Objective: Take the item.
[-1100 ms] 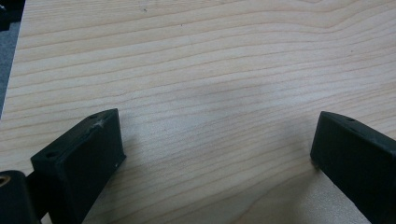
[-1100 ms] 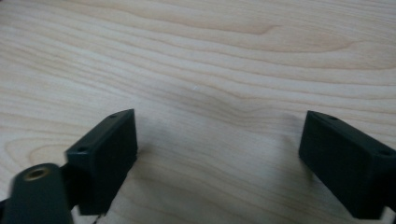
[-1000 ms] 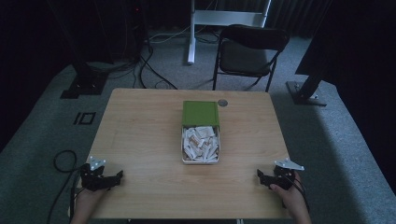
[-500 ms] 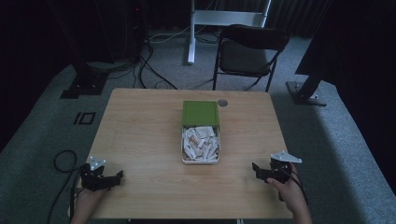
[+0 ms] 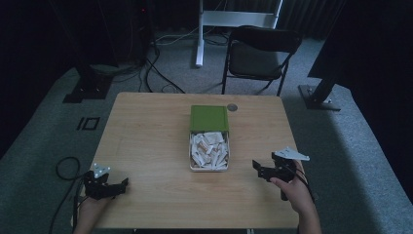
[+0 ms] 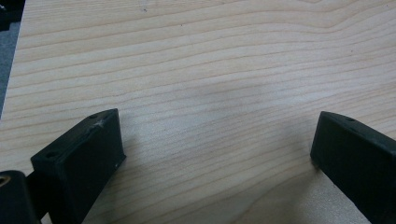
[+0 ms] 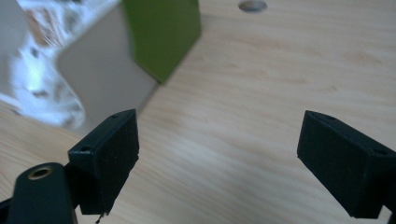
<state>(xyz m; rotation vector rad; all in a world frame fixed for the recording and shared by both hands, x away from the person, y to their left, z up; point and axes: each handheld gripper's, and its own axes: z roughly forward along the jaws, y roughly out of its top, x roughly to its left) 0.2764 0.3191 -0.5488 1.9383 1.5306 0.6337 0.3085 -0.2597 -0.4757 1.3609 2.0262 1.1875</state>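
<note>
**Two grippers, jaws apart**

Both jaws gape empty: my left gripper [image 5: 106, 184] rests low at the table [image 5: 146, 126] corner, my right gripper [image 5: 273, 168] angles toward the open tin [image 5: 209, 146] of white packets [image 5: 209, 148] mid-table, presumably readying a pick.

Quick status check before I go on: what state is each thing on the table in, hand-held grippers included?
Tin: open, full of small white packets.
Green lid: off, touching the tin's far end.
Left hand-held gripper: open, empty.
Right hand-held gripper: open, empty, pointing toward the tin.
</note>
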